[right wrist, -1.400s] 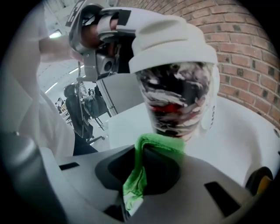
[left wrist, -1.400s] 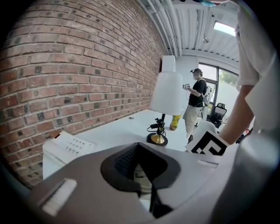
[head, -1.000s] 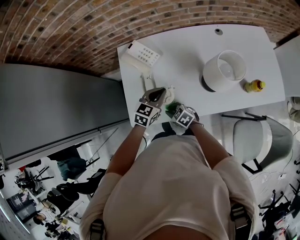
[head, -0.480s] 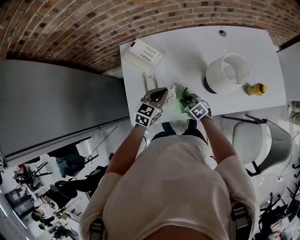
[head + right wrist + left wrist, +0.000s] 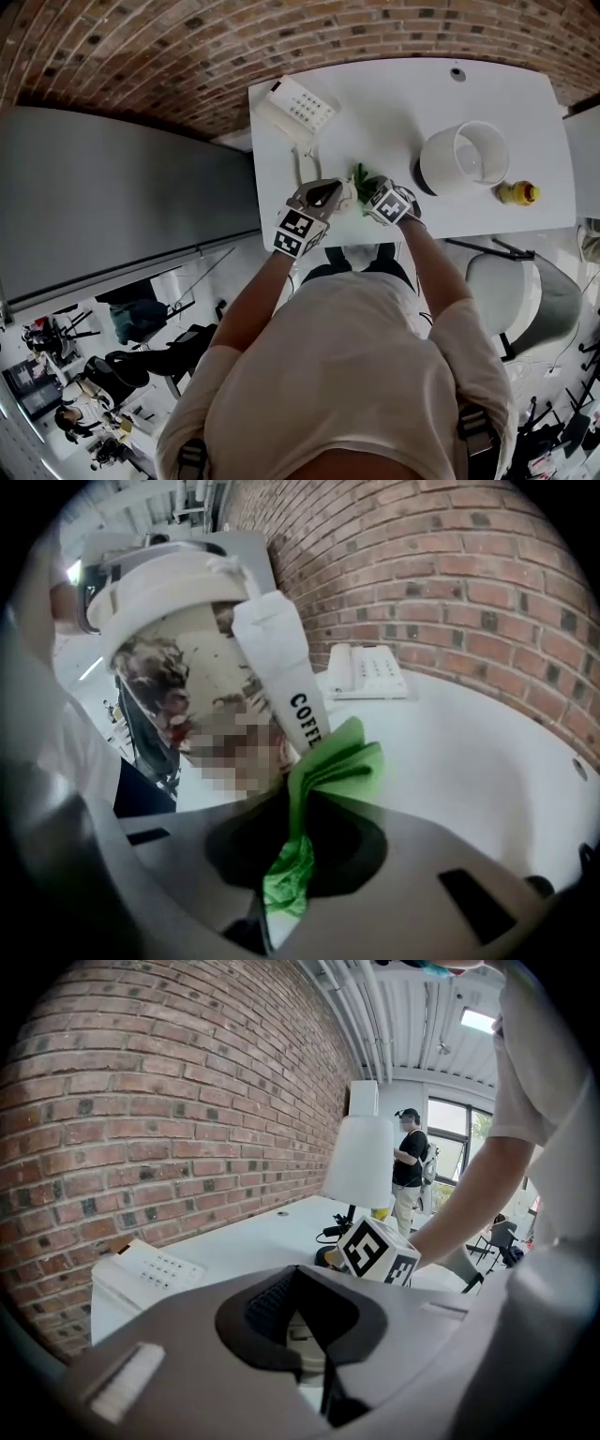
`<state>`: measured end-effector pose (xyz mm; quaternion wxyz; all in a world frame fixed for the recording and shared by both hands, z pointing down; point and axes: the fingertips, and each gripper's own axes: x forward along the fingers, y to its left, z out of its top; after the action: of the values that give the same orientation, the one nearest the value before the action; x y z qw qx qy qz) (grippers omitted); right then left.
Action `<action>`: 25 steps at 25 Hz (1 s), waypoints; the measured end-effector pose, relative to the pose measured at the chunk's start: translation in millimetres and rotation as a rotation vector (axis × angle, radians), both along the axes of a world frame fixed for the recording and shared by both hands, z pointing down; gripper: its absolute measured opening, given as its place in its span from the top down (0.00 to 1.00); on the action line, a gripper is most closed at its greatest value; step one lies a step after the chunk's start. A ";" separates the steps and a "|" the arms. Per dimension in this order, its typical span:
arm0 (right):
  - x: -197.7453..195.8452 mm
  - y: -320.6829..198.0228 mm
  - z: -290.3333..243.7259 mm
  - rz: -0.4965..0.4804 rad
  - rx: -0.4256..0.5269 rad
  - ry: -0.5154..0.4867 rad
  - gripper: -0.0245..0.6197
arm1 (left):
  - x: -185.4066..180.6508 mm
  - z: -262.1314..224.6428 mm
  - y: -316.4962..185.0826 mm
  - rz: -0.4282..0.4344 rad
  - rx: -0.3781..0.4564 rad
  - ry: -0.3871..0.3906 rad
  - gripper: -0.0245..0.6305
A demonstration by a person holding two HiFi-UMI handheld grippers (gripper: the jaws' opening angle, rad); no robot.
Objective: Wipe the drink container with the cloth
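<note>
The person leans over the near edge of a white table [image 5: 394,84] with both forearms stretched forward and close together, so that the 2 grippers meet just past the edge. The left gripper [image 5: 302,1330] is clamped on the lower part of a white-lidded paper coffee cup [image 5: 187,686], and a white piece of it shows between the dark pads. The right gripper [image 5: 300,855] is closed on a folded bright green cloth [image 5: 333,766], whose free end fans out beyond the jaws and presses against the cup's side, beside a white strip printed "COFFE".

In the right gripper view the cup is tilted: its long axis runs diagonally, with the lid toward the upper left and the base down toward the jaws.

A white desk phone with a keypad [image 5: 300,105] lies near the table's far left corner. A white cylindrical lamp shade [image 5: 441,164] and a small yellow bottle [image 5: 518,193] stand well apart to the right.
</note>
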<state>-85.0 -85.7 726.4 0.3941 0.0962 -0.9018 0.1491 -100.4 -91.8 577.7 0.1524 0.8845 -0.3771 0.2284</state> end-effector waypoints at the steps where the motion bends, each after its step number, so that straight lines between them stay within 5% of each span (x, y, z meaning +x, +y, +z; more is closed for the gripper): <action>1: 0.0 2.6 2.8 -0.022 -0.008 -0.001 0.91 | -0.3 -0.1 -0.3 0.000 0.000 0.001 0.95; 25: 3.1 30.2 7.0 -0.069 0.057 0.046 0.91 | -2.7 -0.4 0.4 0.003 -0.002 0.001 0.95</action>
<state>-81.9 -55.5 733.4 0.4169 0.0794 -0.8991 0.1075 -103.2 -91.4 577.3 0.1532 0.8852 -0.3752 0.2284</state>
